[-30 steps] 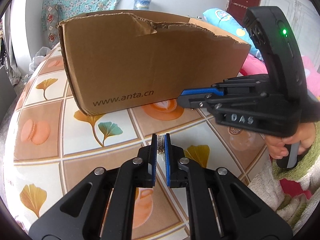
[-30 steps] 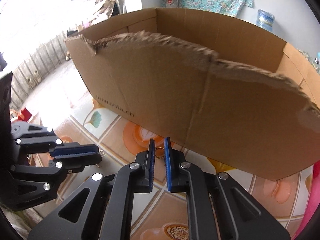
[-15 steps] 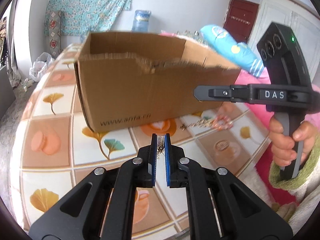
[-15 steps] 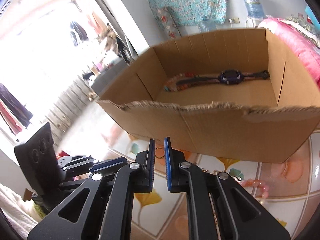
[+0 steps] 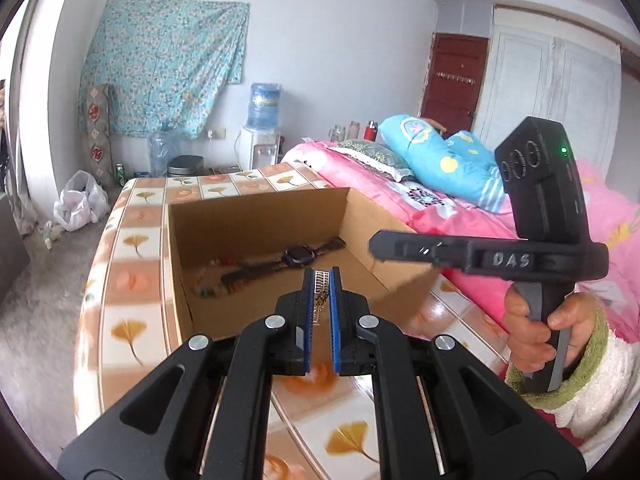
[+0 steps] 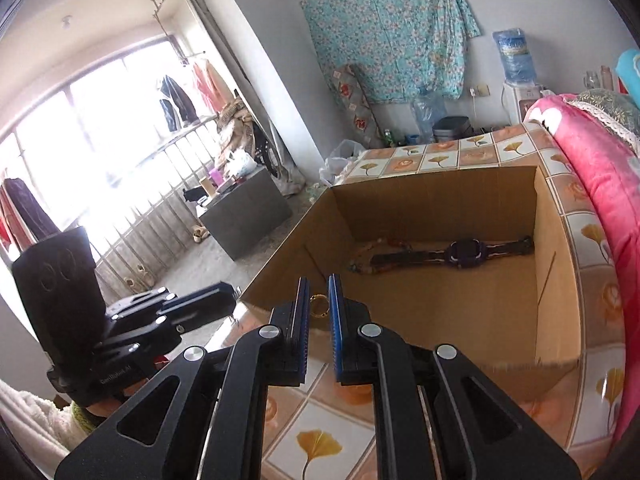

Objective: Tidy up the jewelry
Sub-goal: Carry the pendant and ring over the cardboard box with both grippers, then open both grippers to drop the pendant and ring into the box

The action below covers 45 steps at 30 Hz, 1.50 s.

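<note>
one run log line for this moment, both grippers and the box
left hand-held gripper: shut on gold chain end | right hand-held gripper: shut on gold ring clasp | brown cardboard box: holds purple watch

My left gripper (image 5: 321, 280) is matte black plastic: two angular linkage arms with cut-out windows, round silver screw heads at the pivots, and ribbed blue pads (image 5: 307, 320) lining the fingers. My right gripper (image 6: 319, 286) is built the same; its side carries raised letters "DAS" and a tall black housing with a green light. A fluffy white sleeve with a green cuff (image 5: 576, 380) covers my wrist.
</note>
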Tool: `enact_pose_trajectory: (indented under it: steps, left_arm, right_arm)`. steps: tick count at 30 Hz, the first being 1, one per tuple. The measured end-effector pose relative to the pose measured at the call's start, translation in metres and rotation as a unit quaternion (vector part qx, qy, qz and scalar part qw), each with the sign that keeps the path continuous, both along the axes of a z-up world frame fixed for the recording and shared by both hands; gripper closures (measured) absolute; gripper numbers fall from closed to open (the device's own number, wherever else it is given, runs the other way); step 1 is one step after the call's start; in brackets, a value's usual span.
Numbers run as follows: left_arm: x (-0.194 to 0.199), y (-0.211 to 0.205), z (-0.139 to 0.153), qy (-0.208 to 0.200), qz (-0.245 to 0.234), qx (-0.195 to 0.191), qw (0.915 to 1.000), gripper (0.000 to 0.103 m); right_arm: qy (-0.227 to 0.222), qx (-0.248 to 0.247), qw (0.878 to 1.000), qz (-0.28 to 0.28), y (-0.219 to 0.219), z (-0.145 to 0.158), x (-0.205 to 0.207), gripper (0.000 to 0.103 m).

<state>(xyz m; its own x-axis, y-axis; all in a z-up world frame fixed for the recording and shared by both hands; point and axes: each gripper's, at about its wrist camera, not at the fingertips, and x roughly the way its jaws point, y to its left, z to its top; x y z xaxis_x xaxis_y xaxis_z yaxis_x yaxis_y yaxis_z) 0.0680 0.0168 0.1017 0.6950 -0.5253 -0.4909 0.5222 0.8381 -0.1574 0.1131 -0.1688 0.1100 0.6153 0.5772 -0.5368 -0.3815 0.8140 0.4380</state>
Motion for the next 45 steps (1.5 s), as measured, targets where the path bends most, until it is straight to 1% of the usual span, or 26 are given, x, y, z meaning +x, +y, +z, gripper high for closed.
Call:
enact_pose_trajectory:
  steps: [3, 4, 6, 8, 10, 13, 15, 27, 30, 32, 38, 40, 42, 43, 45]
  left_arm:
    - [0.036, -0.007, -0.005, 0.043, 0.003, 0.025, 0.9987, 0.097]
    - [0.05, -0.009, -0.01, 0.066, 0.009, 0.036, 0.9971, 0.097]
    - [0.074, -0.009, -0.019, 0.103, 0.016, 0.045, 0.9935, 0.097]
    - [0.094, -0.01, -0.03, 0.136, 0.018, 0.057, 0.9888, 0.097]
    - [0.105, -0.009, -0.04, 0.153, 0.018, 0.072, 0.9854, 0.097]
    - [0.12, -0.009, -0.054, 0.183, 0.018, 0.08, 0.9796, 0.096]
    - [0.126, -0.008, -0.06, 0.19, 0.022, 0.088, 0.9776, 0.096]
    - [0.131, -0.008, -0.054, 0.176, 0.028, 0.093, 0.9795, 0.095]
    - [0.13, -0.006, -0.051, 0.175, 0.023, 0.085, 0.9806, 0.09]
    - [0.13, -0.006, -0.05, 0.17, 0.024, 0.087, 0.9813, 0.087]
    - [0.129, -0.001, -0.045, 0.16, 0.028, 0.074, 0.984, 0.087]
    - [0.125, 0.0, -0.04, 0.151, 0.028, 0.068, 0.9858, 0.087]
    - [0.117, 0.002, -0.033, 0.134, 0.029, 0.064, 0.9884, 0.087]
    - [0.11, 0.003, -0.028, 0.123, 0.03, 0.062, 0.99, 0.087]
    - [0.096, 0.007, -0.02, 0.104, 0.031, 0.053, 0.9927, 0.082]
  right_arm:
    - [0.053, -0.018, 0.998, -0.001, 0.009, -0.011, 0.034, 0.093]
    - [0.078, -0.027, 0.997, -0.003, 0.014, -0.019, 0.049, 0.093]
    - [0.109, -0.036, 0.993, 0.005, 0.022, -0.032, 0.069, 0.093]
    - [0.128, -0.052, 0.99, 0.004, 0.028, -0.041, 0.083, 0.093]
    - [0.144, -0.061, 0.988, 0.0, 0.03, -0.049, 0.093, 0.093]
    - [0.157, -0.063, 0.986, -0.004, 0.032, -0.056, 0.1, 0.093]
    - [0.16, -0.063, 0.985, -0.004, 0.032, -0.057, 0.102, 0.093]
    - [0.162, -0.074, 0.984, -0.014, 0.035, -0.056, 0.104, 0.092]
    - [0.155, -0.075, 0.985, -0.019, 0.034, -0.052, 0.104, 0.092]
    - [0.153, -0.075, 0.985, -0.021, 0.033, -0.05, 0.104, 0.092]
    - [0.145, -0.072, 0.986, -0.026, 0.03, -0.045, 0.104, 0.092]
    - [0.135, -0.064, 0.988, -0.026, 0.028, -0.039, 0.099, 0.091]
    - [0.122, -0.06, 0.99, -0.027, 0.025, -0.033, 0.093, 0.082]
    - [0.113, -0.057, 0.992, -0.027, 0.023, -0.028, 0.087, 0.076]
    - [0.099, -0.052, 0.993, -0.024, 0.019, -0.02, 0.076, 0.074]
